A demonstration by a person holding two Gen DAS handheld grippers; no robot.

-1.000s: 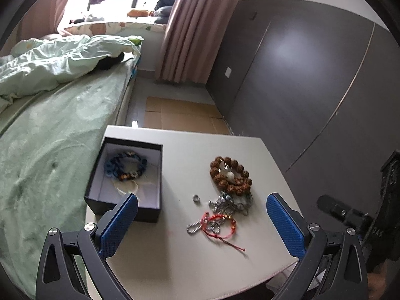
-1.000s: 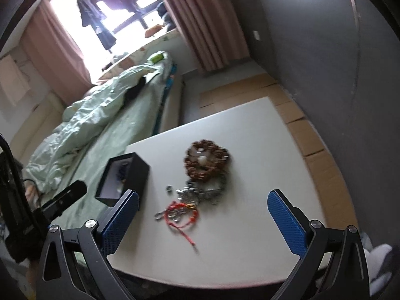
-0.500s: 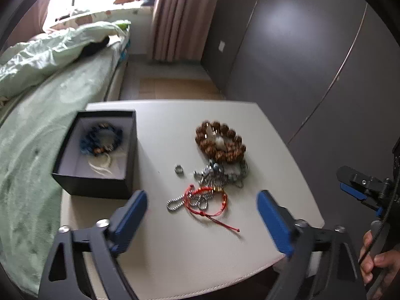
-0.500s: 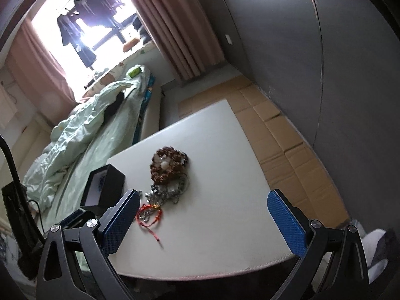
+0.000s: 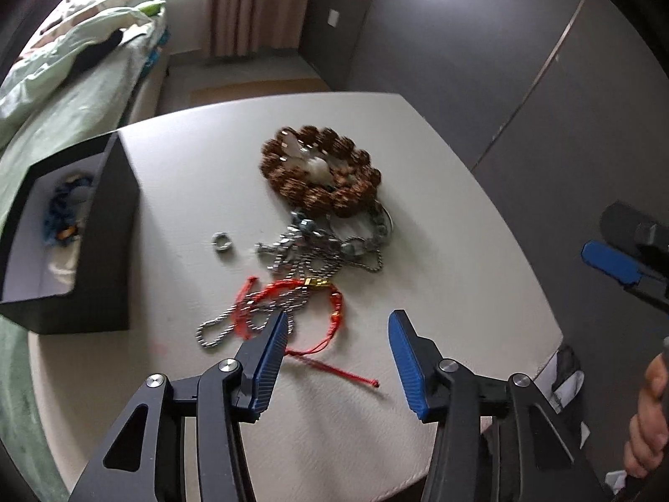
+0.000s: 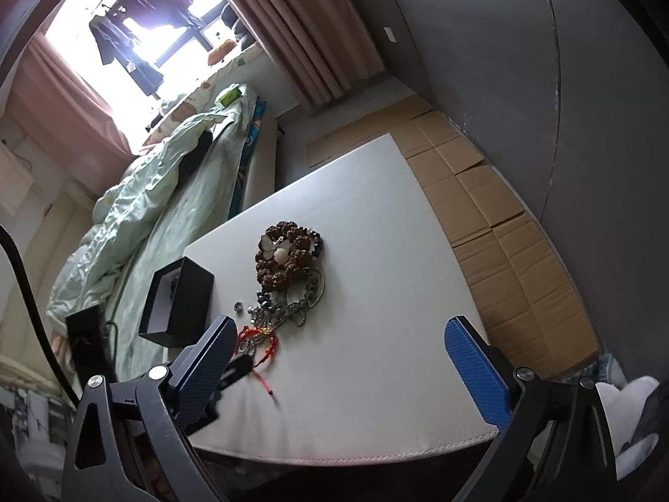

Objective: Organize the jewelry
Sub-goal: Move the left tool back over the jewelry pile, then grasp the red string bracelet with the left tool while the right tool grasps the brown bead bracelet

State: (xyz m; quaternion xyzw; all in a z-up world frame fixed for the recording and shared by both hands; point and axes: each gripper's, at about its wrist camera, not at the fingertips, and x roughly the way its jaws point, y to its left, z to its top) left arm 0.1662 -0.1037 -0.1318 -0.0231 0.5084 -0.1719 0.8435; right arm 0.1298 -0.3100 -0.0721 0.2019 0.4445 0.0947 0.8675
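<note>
The red string bracelet [image 5: 292, 309] lies right ahead of the left gripper [image 5: 338, 336], tangled with a silver ball chain [image 5: 234, 322] — the gripper's left finger [image 5: 271, 359] sits over the near edge of that tangle, though whether it actually touches can't be told from here. The jaws are spread apart with nothing between them but bare tabletop and the bracelet's loose red tail [image 5: 343, 370].

A bit further out from the fingertips there's a pile of silver chains and charms [image 5: 326, 242], with a small silver ring [image 5: 221, 242] lying on its own just to the left of it. Beyond that sits the brown wooden bead bracelet [image 5: 322, 167], with something white resting on its middle. Off to the gripper's left is the open black jewelry box [image 5: 113, 226] with a white lining, and a blue beaded bracelet [image 5: 62, 213] is already inside.

The right gripper [image 6: 338, 359] hangs back over the near edge of the white table [image 6: 376, 251] — released, fingers wide, holding nothing. From its view the whole jewelry heap lies ahead and to the left, with the box further left still.

Past the table: a bed with a pale green duvet [image 6: 167, 192], pink curtains [image 6: 301, 29] and flattened cardboard [image 6: 501, 226] on the floor.
</note>
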